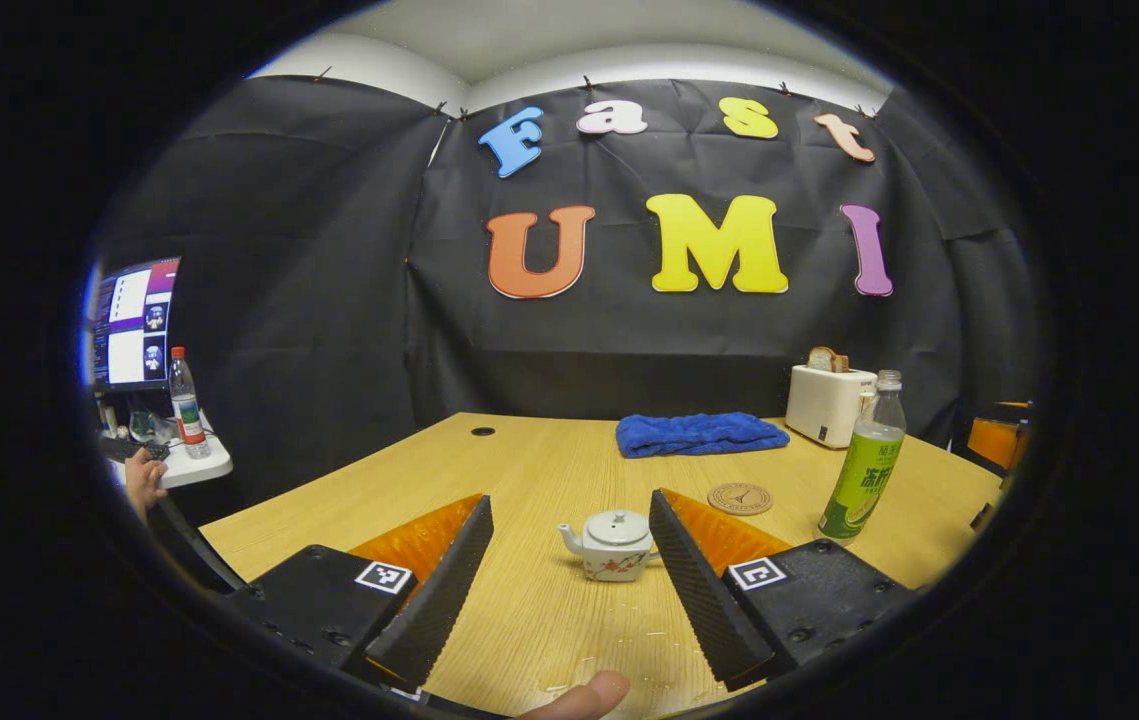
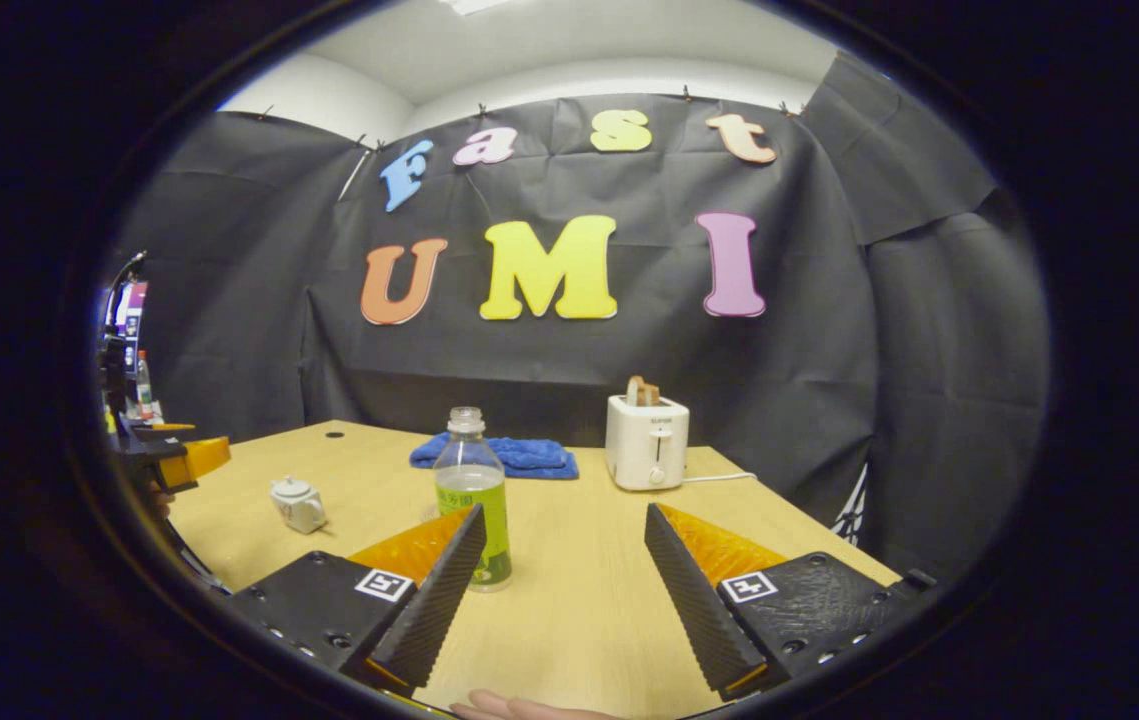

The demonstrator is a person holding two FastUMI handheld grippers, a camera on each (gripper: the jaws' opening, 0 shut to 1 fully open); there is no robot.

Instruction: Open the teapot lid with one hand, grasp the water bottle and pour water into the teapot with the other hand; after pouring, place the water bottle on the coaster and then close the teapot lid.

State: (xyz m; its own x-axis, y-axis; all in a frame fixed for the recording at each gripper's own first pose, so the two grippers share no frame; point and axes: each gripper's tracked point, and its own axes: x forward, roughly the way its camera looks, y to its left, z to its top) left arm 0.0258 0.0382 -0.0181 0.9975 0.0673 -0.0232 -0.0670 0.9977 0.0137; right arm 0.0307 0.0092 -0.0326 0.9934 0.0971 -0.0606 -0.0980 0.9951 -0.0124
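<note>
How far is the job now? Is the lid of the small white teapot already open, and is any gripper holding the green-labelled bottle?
Nothing looks done yet. The small white teapot has its lid on, and the green-labelled plastic water bottle stands uncapped on the wooden table, beside the round coaster. The left gripper and right gripper are open and hold nothing. Lifting the lid, pouring, placing the bottle and closing are left.
</note>
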